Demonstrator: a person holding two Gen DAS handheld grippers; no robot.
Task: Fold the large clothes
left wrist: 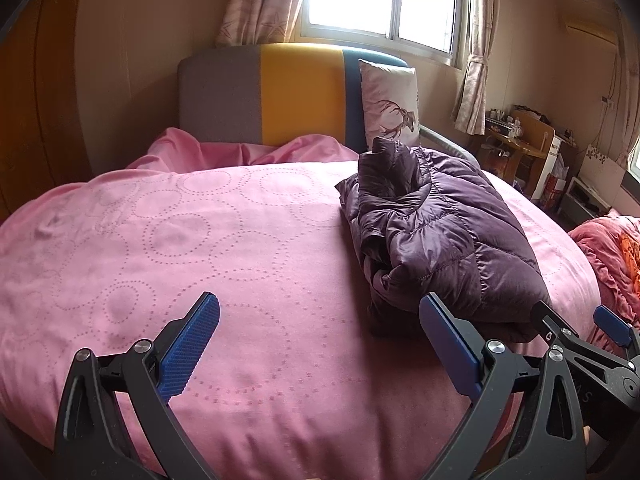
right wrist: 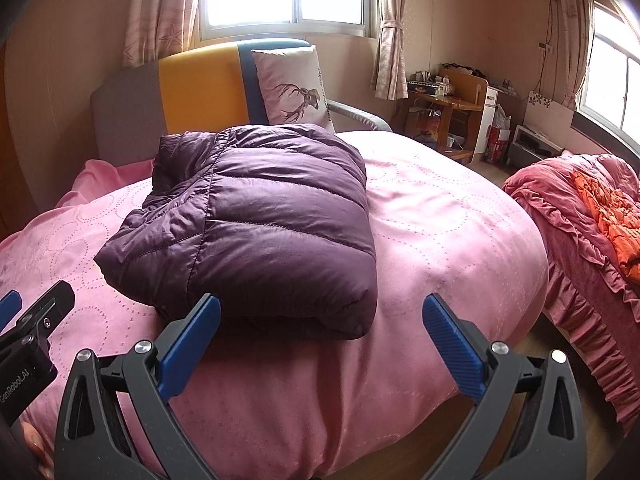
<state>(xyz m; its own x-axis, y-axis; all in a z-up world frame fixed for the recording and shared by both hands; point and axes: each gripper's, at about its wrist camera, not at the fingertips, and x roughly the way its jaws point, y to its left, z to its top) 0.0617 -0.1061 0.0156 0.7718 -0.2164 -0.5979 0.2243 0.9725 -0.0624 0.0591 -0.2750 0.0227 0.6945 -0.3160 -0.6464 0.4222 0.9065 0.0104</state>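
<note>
A dark purple puffer jacket (left wrist: 436, 236) lies folded into a thick bundle on the pink bed cover (left wrist: 200, 248). In the right wrist view the jacket (right wrist: 256, 224) sits straight ahead, its near edge just beyond the fingertips. My left gripper (left wrist: 320, 344) is open and empty over the pink cover, to the left of the jacket's near corner. My right gripper (right wrist: 320, 340) is open and empty just in front of the jacket. The right gripper also shows at the lower right of the left wrist view (left wrist: 576, 328). The left gripper's body shows at the lower left edge of the right wrist view.
A grey, yellow and blue headboard (left wrist: 280, 92) with a deer-print pillow (right wrist: 296, 88) stands at the back. A second bed with red and orange bedding (right wrist: 592, 216) is to the right, with floor between. A wooden desk with clutter (right wrist: 448, 108) stands by the far wall.
</note>
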